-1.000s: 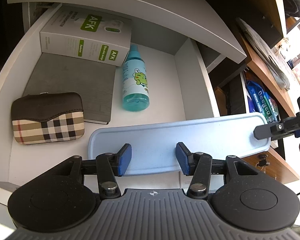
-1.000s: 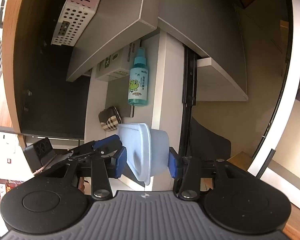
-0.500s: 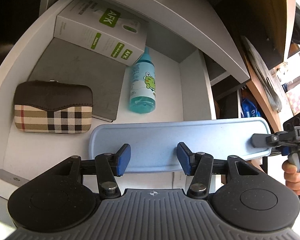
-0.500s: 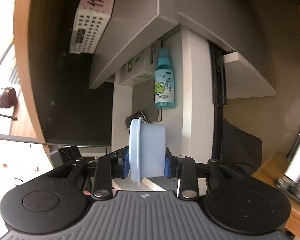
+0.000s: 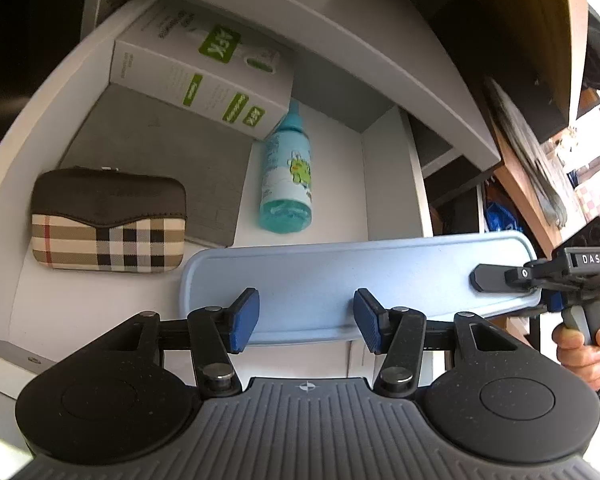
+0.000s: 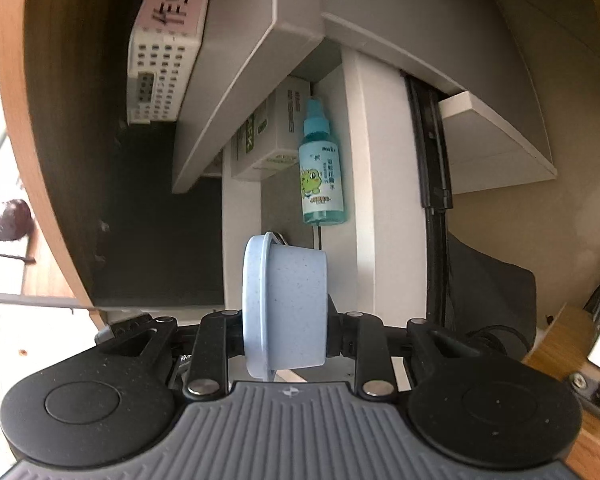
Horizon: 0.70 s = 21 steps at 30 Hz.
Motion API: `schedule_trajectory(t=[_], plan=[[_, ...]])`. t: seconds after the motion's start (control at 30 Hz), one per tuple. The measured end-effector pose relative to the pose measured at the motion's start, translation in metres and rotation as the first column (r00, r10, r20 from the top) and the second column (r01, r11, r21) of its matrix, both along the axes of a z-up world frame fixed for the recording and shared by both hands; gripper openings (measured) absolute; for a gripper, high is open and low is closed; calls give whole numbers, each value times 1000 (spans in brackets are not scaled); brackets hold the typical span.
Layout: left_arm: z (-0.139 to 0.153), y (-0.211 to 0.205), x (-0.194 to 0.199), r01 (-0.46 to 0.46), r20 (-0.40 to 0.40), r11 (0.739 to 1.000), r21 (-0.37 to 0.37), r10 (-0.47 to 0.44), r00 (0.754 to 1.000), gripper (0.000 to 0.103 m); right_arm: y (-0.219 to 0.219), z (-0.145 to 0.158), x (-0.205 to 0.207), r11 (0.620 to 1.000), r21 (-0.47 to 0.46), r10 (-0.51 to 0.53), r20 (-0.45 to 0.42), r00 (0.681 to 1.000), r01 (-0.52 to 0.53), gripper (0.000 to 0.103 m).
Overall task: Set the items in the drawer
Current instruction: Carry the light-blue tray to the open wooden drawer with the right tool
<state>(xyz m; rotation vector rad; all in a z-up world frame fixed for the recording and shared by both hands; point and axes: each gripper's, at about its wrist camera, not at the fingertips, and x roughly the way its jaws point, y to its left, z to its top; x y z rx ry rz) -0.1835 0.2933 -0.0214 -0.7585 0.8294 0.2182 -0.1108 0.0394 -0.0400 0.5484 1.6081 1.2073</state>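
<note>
A long light-blue plastic box (image 5: 360, 280) hangs across the front of the open white drawer (image 5: 388, 184). My right gripper (image 5: 512, 280) is shut on its right end, held by a hand at the far right. In the right wrist view the box (image 6: 288, 304) stands on edge, squeezed between the jaws of the right gripper (image 6: 286, 320). My left gripper (image 5: 306, 318) is open, its blue pads (image 5: 244, 320) spread just in front of the box's near edge, not clamping it.
Inside the drawer lie a white-and-green AFK carton (image 5: 204, 80), a teal spray bottle (image 5: 286, 184), a plaid case (image 5: 108, 228) and a grey notebook (image 5: 160, 160). A grey shelf (image 5: 340, 28) overhangs the drawer's back. Wooden shelving (image 5: 532, 168) stands to the right.
The right gripper has turned the box from tilted to edge-on and moved closer to the drawer. The left gripper's view has shifted slightly; its jaws stay spread.
</note>
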Motion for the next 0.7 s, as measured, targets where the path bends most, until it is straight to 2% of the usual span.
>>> schedule_trajectory(t=[0.37, 0.7], plan=[[26, -27, 16, 61, 45, 993, 103, -66, 997, 56, -64, 14, 15, 991, 73, -110, -27, 994, 112, 30], [48, -70, 55, 179, 95, 976, 126, -191, 977, 56, -152, 24, 22, 963, 124, -234, -41, 971, 238, 30]])
